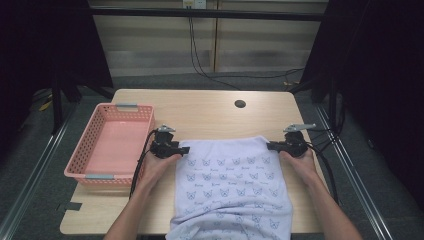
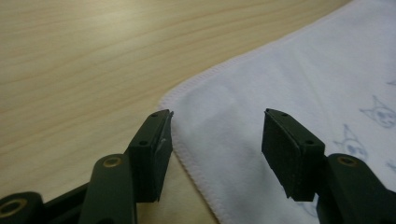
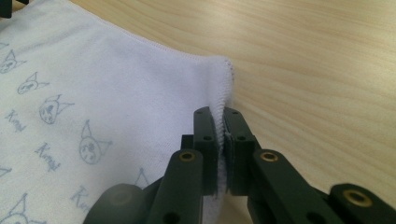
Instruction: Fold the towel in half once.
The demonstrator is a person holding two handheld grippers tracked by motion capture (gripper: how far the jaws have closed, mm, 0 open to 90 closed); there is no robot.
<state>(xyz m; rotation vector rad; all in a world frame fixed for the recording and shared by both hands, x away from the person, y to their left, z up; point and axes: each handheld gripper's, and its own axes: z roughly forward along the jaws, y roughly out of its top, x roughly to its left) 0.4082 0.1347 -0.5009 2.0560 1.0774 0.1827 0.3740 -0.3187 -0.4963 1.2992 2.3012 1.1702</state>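
White printed cloth (image 1: 232, 187) lies flat on the wooden table (image 1: 210, 112) between the person's two hands, its near end running off the table edge and out of the high view; the small grey cat-face marks and script on it are too fine to read. Right gripper (image 3: 221, 122) is clamped on the cloth's far right corner hem, jaws together with the fabric pinched between them; left gripper (image 2: 217, 135) has jaws spread apart, straddling the far left corner without pressing it. Pink plastic basket (image 1: 95, 150) sits at the table's left, just beside the left gripper, with no contents visible.
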